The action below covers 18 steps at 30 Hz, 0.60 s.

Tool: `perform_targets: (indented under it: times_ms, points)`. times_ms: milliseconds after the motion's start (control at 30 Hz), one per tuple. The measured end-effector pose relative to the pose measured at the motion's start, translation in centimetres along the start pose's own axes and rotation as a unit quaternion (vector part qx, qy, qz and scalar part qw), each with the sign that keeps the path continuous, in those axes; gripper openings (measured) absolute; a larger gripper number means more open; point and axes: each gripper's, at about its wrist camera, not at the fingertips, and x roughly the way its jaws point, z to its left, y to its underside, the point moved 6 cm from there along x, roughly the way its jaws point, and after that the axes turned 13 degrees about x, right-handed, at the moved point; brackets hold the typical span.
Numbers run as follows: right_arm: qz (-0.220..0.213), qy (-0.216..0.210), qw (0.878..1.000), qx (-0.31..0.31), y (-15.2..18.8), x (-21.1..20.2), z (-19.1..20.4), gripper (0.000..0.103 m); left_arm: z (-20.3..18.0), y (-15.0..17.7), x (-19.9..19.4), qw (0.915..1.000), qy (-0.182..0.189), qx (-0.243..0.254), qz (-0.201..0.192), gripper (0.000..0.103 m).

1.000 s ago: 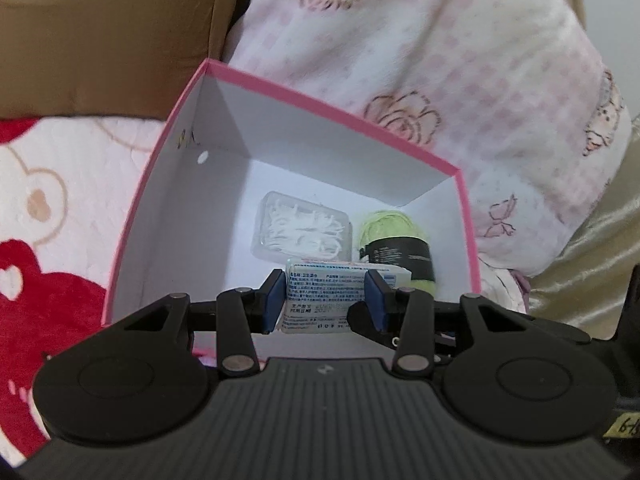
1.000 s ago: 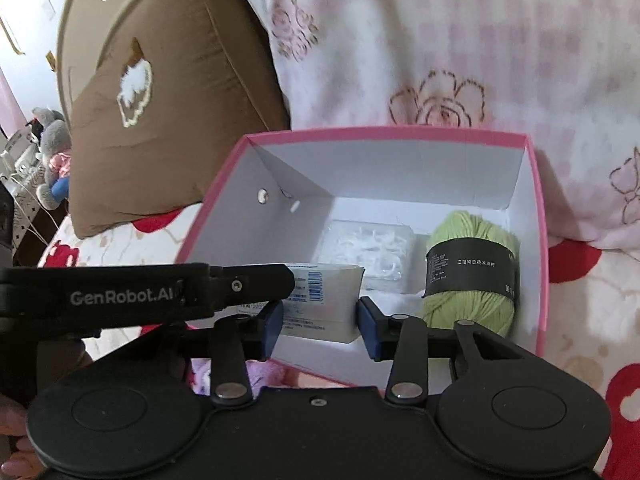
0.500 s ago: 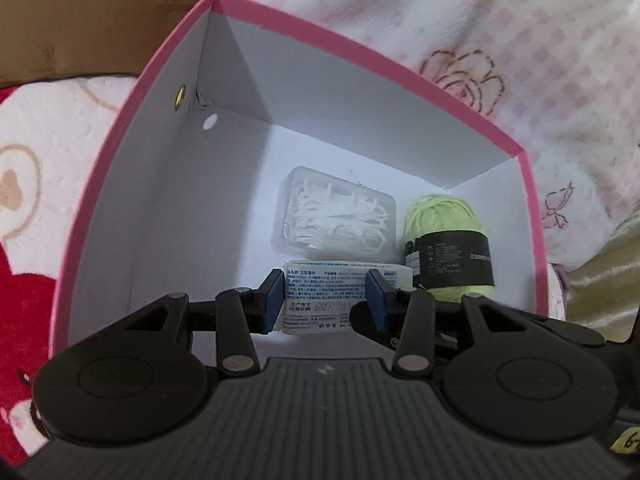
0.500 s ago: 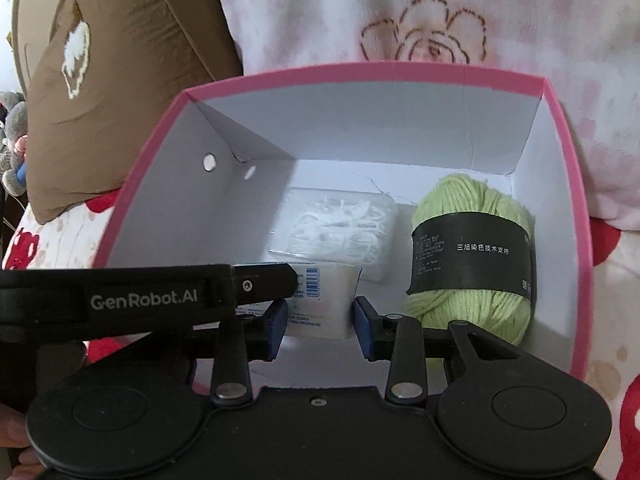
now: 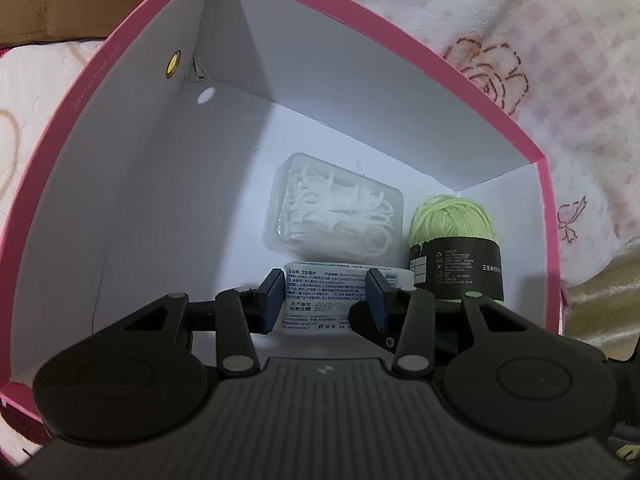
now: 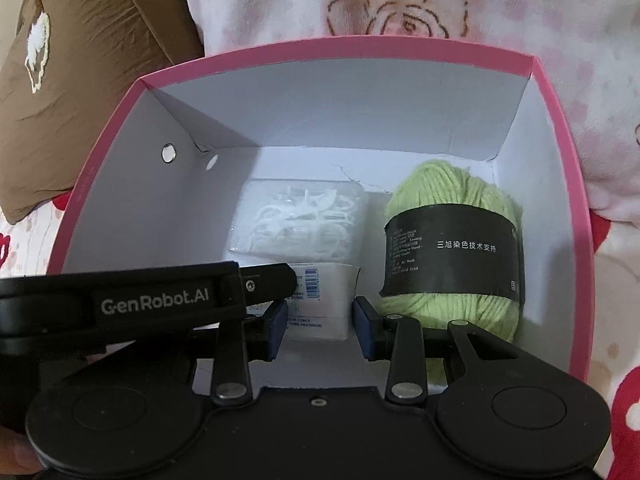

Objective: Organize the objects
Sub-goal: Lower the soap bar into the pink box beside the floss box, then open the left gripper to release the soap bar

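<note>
A pink box with white inner walls (image 5: 132, 184) stands open on the bed; it also shows in the right wrist view (image 6: 360, 120). Inside lie a clear case of white floss picks (image 5: 334, 212) (image 6: 298, 220) and a green yarn ball with a black band (image 5: 456, 248) (image 6: 452, 252). My left gripper (image 5: 326, 300) is shut on a white wipes pack (image 5: 324, 304) and holds it low inside the box, in front of the floss case. In the right wrist view the pack (image 6: 324, 300) and the left gripper's finger (image 6: 160, 300) show. My right gripper (image 6: 320, 324) is open and empty, close behind the pack.
A brown cushion (image 6: 80, 64) lies left of the box. A pink-and-white rose-print quilt (image 6: 400, 4) (image 5: 500, 40) rises behind it. A white blanket with red patches (image 6: 624, 400) lies under and around the box.
Both grippers have moved forward and down into the box. The wipes pack has gone lower, close to the floss case and the yarn.
</note>
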Motion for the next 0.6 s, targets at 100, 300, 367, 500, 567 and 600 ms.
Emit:
perform_targets:
  times_ms: [100, 300, 367, 500, 567, 600]
  points:
    - [-0.005, 0.010, 1.000, -0.011, -0.1, 0.1, 0.1, 0.039, 0.0, -0.1, 0.0, 1.0000, 0.001, -0.001, 0.000, 0.042]
    - [-0.025, 0.033, 0.999, -0.022, 0.1, 0.0, -0.3, 0.022, -0.2, 0.6, 0.0, 1.0000, -0.004, 0.006, 0.003, 0.042]
    - [-0.020, 0.026, 0.999, -0.018, 0.2, 0.1, -0.5, 0.021, -0.2, 0.6, 0.0, 1.0000, -0.002, 0.004, 0.002, 0.042]
    - [-0.044, 0.018, 0.998, -0.036, 0.6, -1.1, 0.1, 0.023, -0.5, 0.7, 0.2, 1.0000, -0.005, 0.002, 0.003, 0.033]
    - [-0.052, 0.007, 0.998, -0.044, 1.0, -2.3, 0.2, 0.024, -0.9, 0.8, 0.4, 1.0000, -0.003, 0.001, 0.004, 0.033]
    - [-0.053, 0.000, 0.998, -0.042, 1.1, -2.8, 0.0, 0.025, -1.0, 0.8, 0.4, 1.0000, -0.004, 0.001, 0.003, 0.033]
